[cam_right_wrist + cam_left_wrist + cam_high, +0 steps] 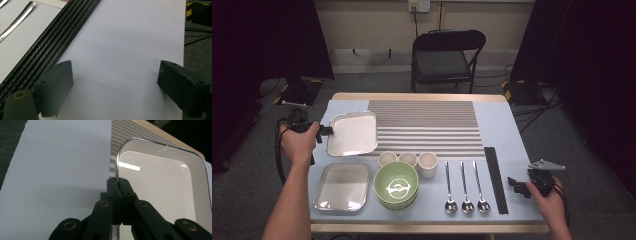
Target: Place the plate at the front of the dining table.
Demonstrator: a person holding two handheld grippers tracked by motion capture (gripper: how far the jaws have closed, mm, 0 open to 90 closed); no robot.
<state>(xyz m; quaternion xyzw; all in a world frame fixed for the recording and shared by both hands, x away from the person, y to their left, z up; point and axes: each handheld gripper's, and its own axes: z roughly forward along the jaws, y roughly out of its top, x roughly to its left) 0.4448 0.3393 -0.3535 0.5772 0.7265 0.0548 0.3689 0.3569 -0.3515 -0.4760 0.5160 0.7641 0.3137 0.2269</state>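
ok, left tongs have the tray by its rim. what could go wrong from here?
1. The left tongs pinch only the thin rim of the tray; it could pivot or slip out.
2. If it drops or swings, it may hit the small cups or the second tray nearby.

Black folding chair [448, 56] standing behind the table [422, 96], grey carpet [592, 150] covering the floor, dark curtains [262, 45] hanging at both sides, pale wall [377, 22] running behind.

The tray [354, 135] is white with a silver rim; the mat [427, 125] has grey stripes; the bowl [396, 184] is green.
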